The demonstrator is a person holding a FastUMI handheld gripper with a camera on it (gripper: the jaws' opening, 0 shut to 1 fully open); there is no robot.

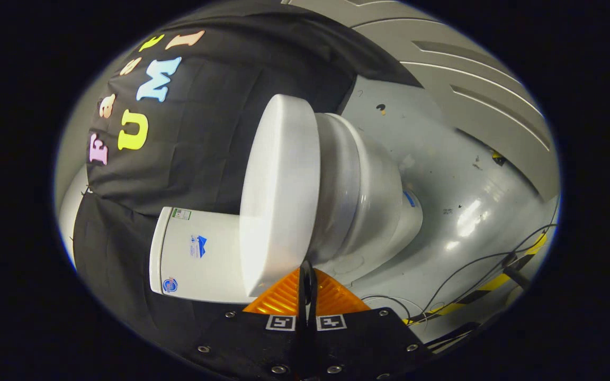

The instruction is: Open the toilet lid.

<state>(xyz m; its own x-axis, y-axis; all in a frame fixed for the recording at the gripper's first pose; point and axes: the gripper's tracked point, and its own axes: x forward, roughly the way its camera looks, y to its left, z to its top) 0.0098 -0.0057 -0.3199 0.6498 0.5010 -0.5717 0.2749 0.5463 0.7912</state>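
The toilet is seen rolled sideways in the view, tank beyond the fingers; the closed lid is met edge-on just ahead of the gripper, whose fingers are pressed together, nothing held between them

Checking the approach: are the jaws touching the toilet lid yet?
Cannot tell. In the gripper view the gripper, jaws nearly closed, overlaps the toilet lid edge; contact is unclear.
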